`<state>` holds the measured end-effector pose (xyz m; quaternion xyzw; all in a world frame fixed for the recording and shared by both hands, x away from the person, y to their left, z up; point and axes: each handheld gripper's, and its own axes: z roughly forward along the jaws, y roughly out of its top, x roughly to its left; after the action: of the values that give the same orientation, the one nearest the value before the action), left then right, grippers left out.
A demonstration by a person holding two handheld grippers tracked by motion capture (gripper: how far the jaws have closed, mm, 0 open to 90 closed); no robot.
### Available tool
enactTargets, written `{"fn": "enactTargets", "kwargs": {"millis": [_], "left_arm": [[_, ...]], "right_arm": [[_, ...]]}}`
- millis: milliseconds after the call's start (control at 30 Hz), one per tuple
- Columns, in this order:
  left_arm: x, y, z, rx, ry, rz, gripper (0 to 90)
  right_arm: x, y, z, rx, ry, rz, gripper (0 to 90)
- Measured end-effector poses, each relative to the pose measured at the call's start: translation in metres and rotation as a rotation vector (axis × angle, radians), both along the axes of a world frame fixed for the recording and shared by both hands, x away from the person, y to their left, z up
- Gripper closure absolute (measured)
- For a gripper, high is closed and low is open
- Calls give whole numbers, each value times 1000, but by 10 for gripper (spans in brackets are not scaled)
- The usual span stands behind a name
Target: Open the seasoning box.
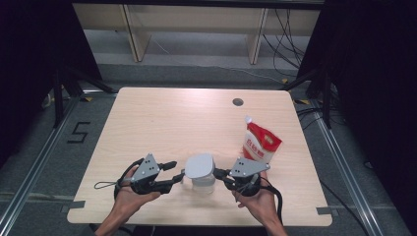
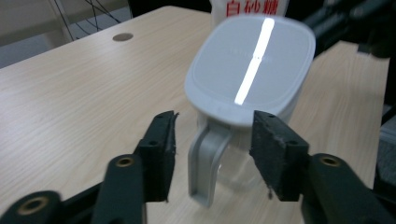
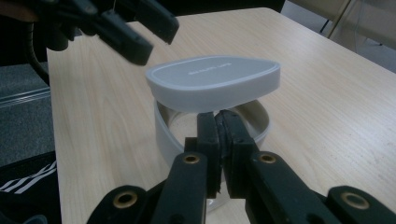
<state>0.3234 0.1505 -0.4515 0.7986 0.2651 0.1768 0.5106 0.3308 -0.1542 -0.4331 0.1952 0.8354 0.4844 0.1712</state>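
While the right gripper [image 3: 219, 135] pinches the clear jar's [image 1: 203, 183] rim near the table's [image 1: 162, 118] front edge, its rounded grey lid [image 2: 254, 65] tilts up; the left gripper's [image 2: 212, 140] spread jaws flank the lid's handle [image 2: 205, 163].

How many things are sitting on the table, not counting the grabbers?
2. A clear jar with a grey lid stands near the front edge, between the two grippers. A red and white sugar bag stands behind it on the right side of the wooden table. Nothing else seems hidden.

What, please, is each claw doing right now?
Left claw: open around the clear jug's grey handle.
Right claw: shut on the jug's rim.
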Motion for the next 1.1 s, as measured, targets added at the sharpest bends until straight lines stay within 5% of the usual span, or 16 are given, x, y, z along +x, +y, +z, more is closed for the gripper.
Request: {"fn": "enactTargets", "kwargs": {"millis": [100,333,567,700,1100], "left_arm": [[-4,6,-7,22,15,13,373],[-7,21,-19,-36,67,46,291],[-7,31,-26,18,67,61,245],[-10,33,-30,8,99,81,219],[-13,37,-33,51,102,88,173]], "right_arm": [[1,2,2,1,1,6,876],[1,8,6,9,-10,16,873],[1,13,12,16,-5,16,868],[3,18,15,19,-27,34,867],[4,31,22,29,-44,61,864]]}}
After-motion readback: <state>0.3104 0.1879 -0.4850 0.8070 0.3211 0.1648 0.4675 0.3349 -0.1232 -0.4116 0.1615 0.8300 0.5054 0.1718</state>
